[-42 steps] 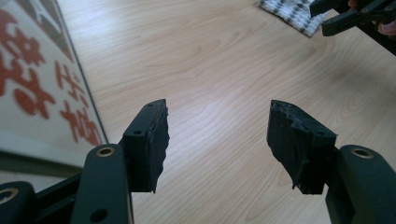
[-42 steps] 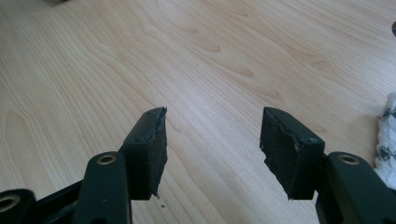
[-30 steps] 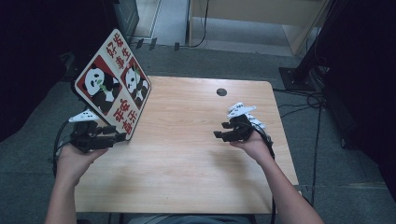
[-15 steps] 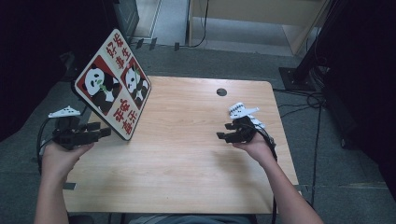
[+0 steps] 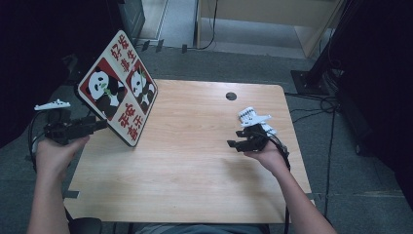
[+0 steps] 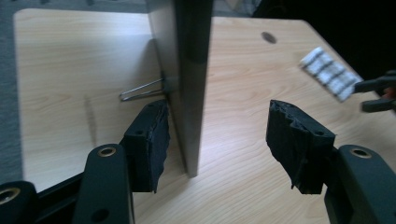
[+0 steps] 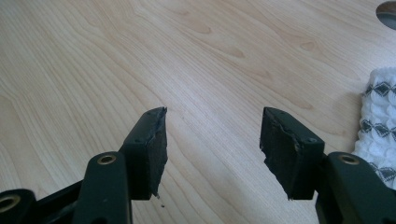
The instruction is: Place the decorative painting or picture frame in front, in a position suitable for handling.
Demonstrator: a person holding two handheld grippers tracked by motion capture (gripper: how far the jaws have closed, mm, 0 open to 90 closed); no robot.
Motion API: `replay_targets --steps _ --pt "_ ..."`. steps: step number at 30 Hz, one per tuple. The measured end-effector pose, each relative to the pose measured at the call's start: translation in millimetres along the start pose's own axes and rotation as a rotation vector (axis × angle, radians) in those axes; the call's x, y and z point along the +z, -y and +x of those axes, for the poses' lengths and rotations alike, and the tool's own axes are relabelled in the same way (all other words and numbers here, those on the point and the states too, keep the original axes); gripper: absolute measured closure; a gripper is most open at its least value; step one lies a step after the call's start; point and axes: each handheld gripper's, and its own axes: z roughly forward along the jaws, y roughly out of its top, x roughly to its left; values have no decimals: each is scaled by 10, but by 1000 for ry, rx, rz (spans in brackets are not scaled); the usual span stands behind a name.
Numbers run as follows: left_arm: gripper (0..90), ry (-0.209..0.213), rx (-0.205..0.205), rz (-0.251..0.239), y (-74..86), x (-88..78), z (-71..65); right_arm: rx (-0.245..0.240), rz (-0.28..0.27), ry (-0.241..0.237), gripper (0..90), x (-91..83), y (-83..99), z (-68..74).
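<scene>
Left gripper: your left gripper (image 6: 219,140) has its jaws apart, one on each side of the board's near edge; the left pad sits just beside the board's back face, the right pad stands clear of the front face. In the high view your left gripper (image 5: 95,126) is at the desk's left edge, tips at the board's lower left side.

Panda board: the square white board with red panels, two pandas and red Chinese characters (image 5: 118,95) stands tilted on one corner at the left part of the desk, its printed face turned to the right. In the left gripper view you see the board (image 6: 187,70) edge-on (dark, nearly upright), its bottom corner on the wood.

Wire stand: a thin metal wire leg (image 6: 142,89) juts from the board's back, down to the desk.

Right gripper: your right gripper (image 7: 212,149) has its jaws apart with nothing between them, only bare wood below. In the high view your right gripper (image 5: 236,144) hovers over the right half of the desk, well apart from the board.

Desk: the light wooden desk (image 5: 195,180) has a round dark cable hole (image 5: 231,96) near its far edge.
</scene>
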Motion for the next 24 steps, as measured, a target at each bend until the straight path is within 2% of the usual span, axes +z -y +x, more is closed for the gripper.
replay_targets --steps 2,8,12,16,23,24 --pt "396 -13 10 22 -80 7 -12 -1 -2 5 428 -7 8 -5" --pt "396 -40 22 29 -349 -32 -27 10 -16 13 428 -48 9 -37" --pt "398 -15 27 39 -536 -45 2 13 -16 16 428 -54 13 -51" --pt "399 -39 10 63 -711 -34 67 14 -13 15 428 -65 24 -57" --pt "402 -75 28 93 -1007 13 62 9 -19 19 428 -81 37 -84" --pt "403 -90 36 99 -1047 26 58 19 -14 21 428 -87 37 -78"
